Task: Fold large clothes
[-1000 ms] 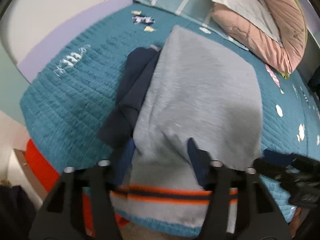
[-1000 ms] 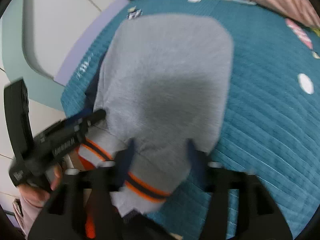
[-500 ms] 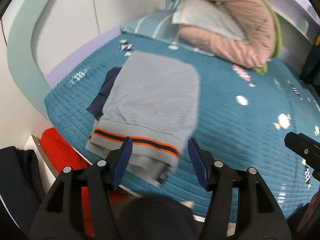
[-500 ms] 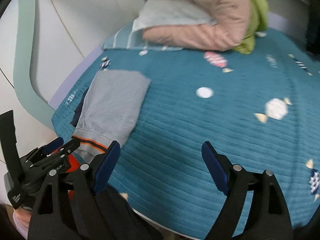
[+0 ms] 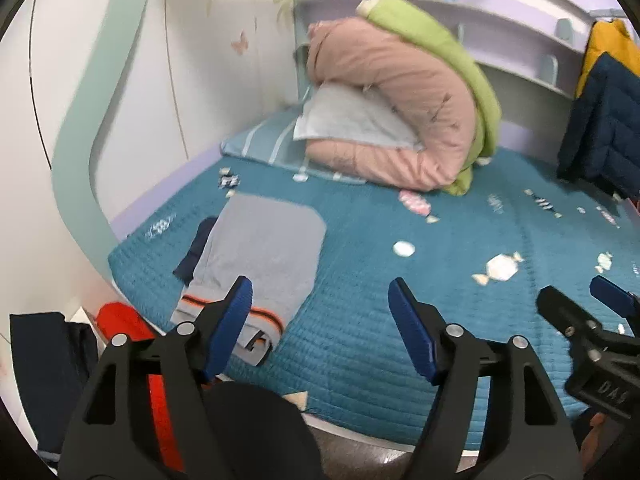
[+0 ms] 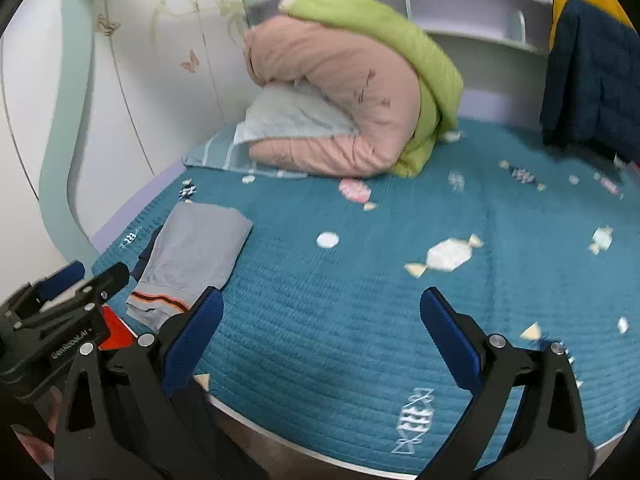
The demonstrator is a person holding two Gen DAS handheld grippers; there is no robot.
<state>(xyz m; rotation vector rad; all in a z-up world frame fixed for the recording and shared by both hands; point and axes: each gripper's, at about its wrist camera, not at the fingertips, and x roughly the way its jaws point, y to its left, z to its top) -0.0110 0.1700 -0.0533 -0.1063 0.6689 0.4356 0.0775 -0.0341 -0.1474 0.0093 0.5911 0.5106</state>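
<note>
A folded grey garment with an orange and dark stripe on its hem lies at the near left corner of the teal bedspread, on top of a dark blue garment. In the right wrist view the grey garment shows at the left. My left gripper hangs above the bed's edge, well back from the garment, its jaws opening with nothing between them. My right gripper is likewise opening wide and empty over the bedspread.
A rolled pink and green duvet and a striped pillow lie at the head of the bed. A dark blue and yellow jacket hangs at the right. Red fabric lies beside the bed. Walls close the left side.
Both grippers have let go of the grey garment's hem, pulled back and up from the bed, and spread their jaws. The garment now lies folded and still.
</note>
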